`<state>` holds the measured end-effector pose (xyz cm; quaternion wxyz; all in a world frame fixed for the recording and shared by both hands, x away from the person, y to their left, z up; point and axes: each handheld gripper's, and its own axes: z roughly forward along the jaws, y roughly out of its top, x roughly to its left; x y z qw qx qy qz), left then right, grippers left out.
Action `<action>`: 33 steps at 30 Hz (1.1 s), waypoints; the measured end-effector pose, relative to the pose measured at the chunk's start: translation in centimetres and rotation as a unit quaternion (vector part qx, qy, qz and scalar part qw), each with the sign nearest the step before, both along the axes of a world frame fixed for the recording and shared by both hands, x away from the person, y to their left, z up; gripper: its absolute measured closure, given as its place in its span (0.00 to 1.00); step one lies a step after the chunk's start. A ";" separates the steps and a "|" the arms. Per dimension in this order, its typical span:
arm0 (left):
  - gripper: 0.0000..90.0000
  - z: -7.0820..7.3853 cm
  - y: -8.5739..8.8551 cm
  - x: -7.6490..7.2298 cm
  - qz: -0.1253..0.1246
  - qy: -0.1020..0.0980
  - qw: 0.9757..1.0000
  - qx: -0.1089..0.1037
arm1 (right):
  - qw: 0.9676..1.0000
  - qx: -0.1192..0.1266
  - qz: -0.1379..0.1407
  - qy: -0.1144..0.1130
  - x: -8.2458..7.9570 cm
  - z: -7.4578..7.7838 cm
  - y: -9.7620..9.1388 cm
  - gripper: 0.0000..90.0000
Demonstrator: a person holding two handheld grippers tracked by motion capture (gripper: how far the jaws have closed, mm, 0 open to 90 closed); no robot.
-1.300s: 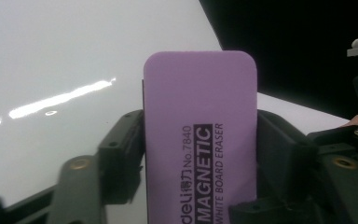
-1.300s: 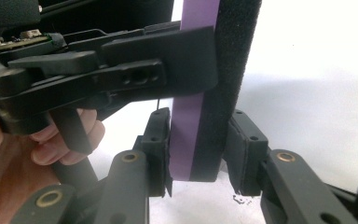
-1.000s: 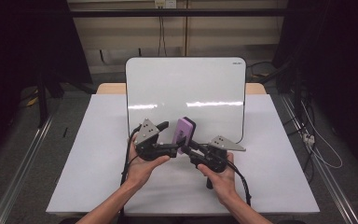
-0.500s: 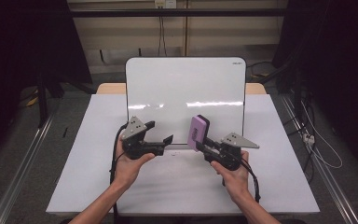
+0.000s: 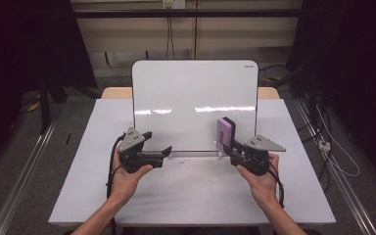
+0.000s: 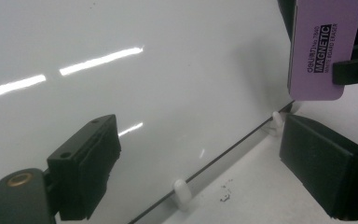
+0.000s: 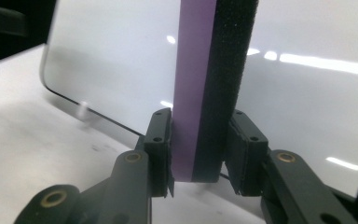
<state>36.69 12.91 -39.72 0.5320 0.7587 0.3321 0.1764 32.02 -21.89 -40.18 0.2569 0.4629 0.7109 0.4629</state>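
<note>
A purple magnetic whiteboard eraser [image 5: 224, 131] with black felt stands upright, and my right gripper [image 5: 225, 145] is shut on its lower end. The right gripper view has both pads pressing its purple back and felt face [image 7: 209, 70], the right gripper [image 7: 200, 135] pointing at the whiteboard [image 7: 112, 60]. The whiteboard [image 5: 191, 103] stands upright at the table's middle. My left gripper [image 5: 165, 152] is in front of the board's lower left; its jaws have just been opening and hold nothing. In the left gripper view [image 6: 203, 140] the eraser [image 6: 317, 46] hangs at the upper right.
The white table [image 5: 186, 196] carries the board on small white feet [image 6: 181, 193], with dark specks [image 6: 223, 198] beside one. Metal rails [image 5: 24, 176] run along the floor at both sides, and cables [image 5: 338, 156] lie on the floor to the right.
The two grippers were close together at the eraser in front of the board. They have drawn apart: the left went left without it, the right went right and up with the eraser.
</note>
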 end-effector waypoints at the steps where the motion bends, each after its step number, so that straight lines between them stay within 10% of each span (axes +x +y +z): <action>1: 0.13 0.0 0.2 -0.1 -0.002 0.000 1.000 0.003 | 1.000 -0.005 -0.002 0.004 0.0 0.0 -0.1 0.72; 27: 0.03 -2.7 5.5 -1.9 0.046 0.003 0.999 0.018 | 0.988 -0.131 -0.057 0.059 1.4 0.0 -2.6 0.72; 33: 0.04 -2.5 5.6 -2.2 0.045 -0.004 0.999 0.021 | 0.978 -0.183 -0.068 0.068 2.4 0.4 -2.1 0.72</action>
